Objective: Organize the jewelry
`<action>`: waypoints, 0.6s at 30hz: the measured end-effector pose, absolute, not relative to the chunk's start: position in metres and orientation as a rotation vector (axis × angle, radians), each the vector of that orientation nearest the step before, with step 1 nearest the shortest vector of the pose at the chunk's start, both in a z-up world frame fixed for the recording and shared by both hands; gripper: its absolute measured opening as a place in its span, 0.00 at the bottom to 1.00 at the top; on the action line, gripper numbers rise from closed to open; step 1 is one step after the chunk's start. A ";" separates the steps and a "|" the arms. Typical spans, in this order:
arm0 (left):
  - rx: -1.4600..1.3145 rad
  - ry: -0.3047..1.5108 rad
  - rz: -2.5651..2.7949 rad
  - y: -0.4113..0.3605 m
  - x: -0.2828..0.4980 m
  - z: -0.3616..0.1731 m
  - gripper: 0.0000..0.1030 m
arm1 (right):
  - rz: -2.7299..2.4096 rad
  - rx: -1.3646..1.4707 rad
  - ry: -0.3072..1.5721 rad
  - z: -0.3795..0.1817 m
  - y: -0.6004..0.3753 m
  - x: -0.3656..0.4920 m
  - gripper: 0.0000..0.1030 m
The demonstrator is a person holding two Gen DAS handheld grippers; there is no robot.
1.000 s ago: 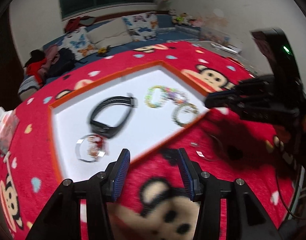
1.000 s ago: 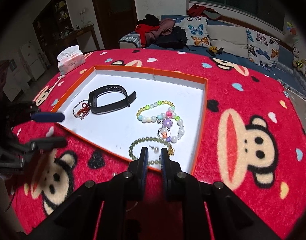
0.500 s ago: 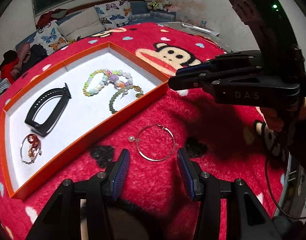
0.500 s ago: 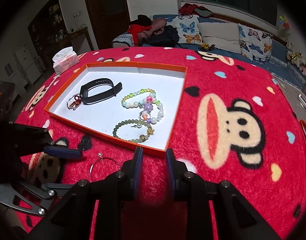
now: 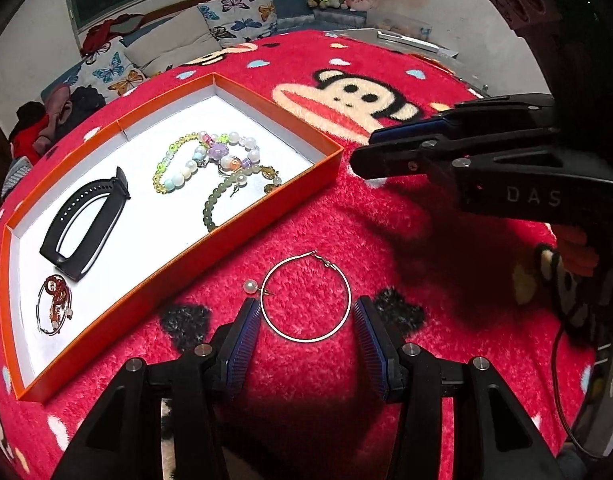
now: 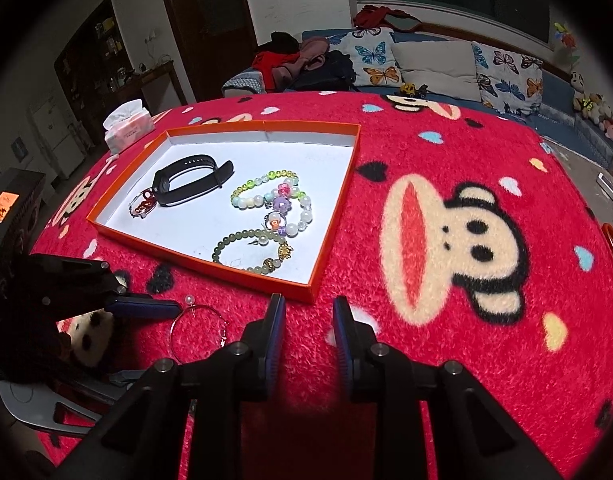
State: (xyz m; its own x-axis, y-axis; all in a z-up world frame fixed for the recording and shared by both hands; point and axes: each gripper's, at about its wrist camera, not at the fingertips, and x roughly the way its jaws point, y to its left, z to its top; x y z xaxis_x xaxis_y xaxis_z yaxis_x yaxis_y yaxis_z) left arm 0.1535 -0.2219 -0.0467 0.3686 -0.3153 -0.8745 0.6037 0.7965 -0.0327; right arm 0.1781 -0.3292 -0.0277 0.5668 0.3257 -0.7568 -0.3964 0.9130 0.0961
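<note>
Hoop earring (image 5: 305, 296) lies on the red blanket just outside the orange tray (image 5: 242, 220). The left gripper (image 5: 306, 330), spread, brackets it; closing comes next. The right gripper (image 6: 308, 330), slightly parted, holds nothing.

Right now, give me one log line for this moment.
left gripper: jaws open, straddling thin silver hoop earring on red rug | right gripper: open, empty | orange tray: bracelets inside

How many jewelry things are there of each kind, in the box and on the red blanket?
Beaded bracelets: 2 (pastel, green)
Black wristband: 1
Wire bangle with red charms: 1
Silver hoop earring, on the blanket: 1
Pearl stud, beside the hoop: 1
Total: 6
</note>
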 end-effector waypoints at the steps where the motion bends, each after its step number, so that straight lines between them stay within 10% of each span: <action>1: 0.316 1.037 -0.598 -0.223 0.154 -0.047 0.51 | 0.425 -0.086 0.871 -0.028 -0.330 0.178 0.27; 18: 0.326 1.019 -0.553 -0.230 0.153 -0.048 0.51 | 0.440 -0.093 0.877 -0.031 -0.328 0.175 0.32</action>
